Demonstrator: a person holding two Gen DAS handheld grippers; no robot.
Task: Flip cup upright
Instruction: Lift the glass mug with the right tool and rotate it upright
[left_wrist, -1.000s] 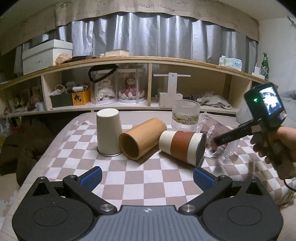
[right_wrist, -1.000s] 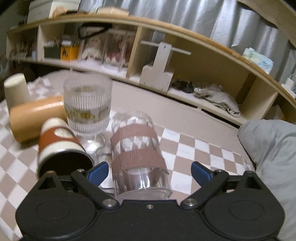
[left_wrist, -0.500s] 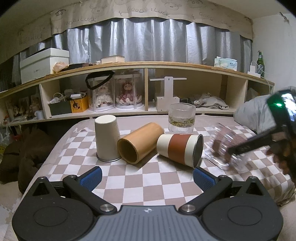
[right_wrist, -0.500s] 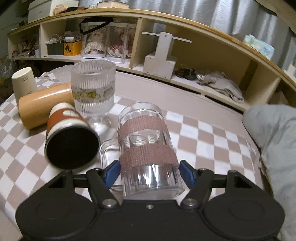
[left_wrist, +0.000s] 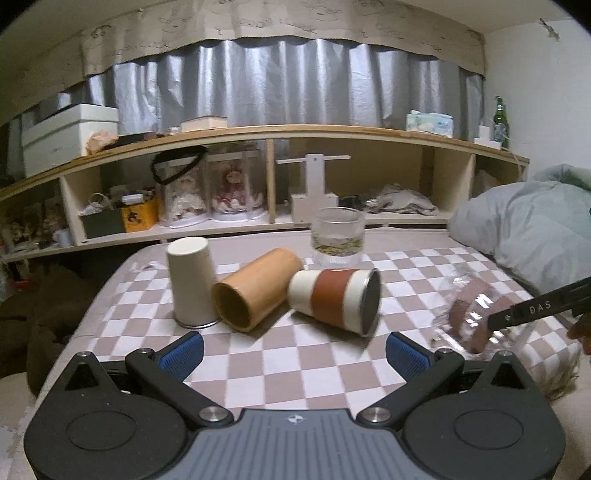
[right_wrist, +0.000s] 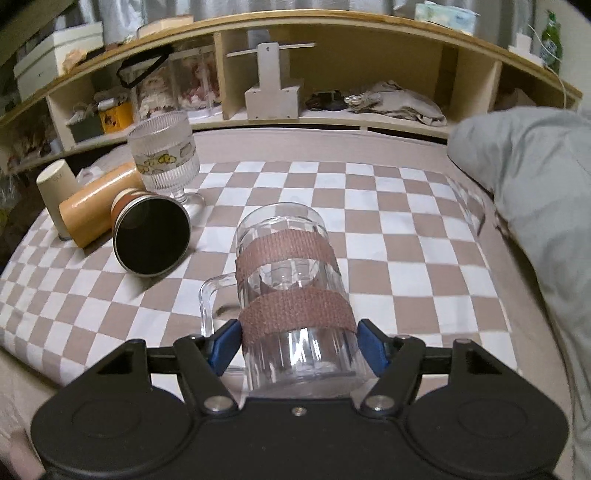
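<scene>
Mug (right_wrist: 291, 299) now tilted, more upright.

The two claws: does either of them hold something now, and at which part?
The right claw holds the clear glass mug, pads on opposite sides of its body at the lower brown band, not the handle. The left claw is open and holds nothing.

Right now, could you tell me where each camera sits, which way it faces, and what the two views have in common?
Left wrist: on the left gripper, facing the shelf across the checked cloth; its open blue pads show, with the right gripper's finger at the edge.
Right wrist: on the right gripper, facing the shelf, looking along the clear mug clamped between its pads.
Shared: the mug, the banded cup on its side, the ribbed glass.
</scene>
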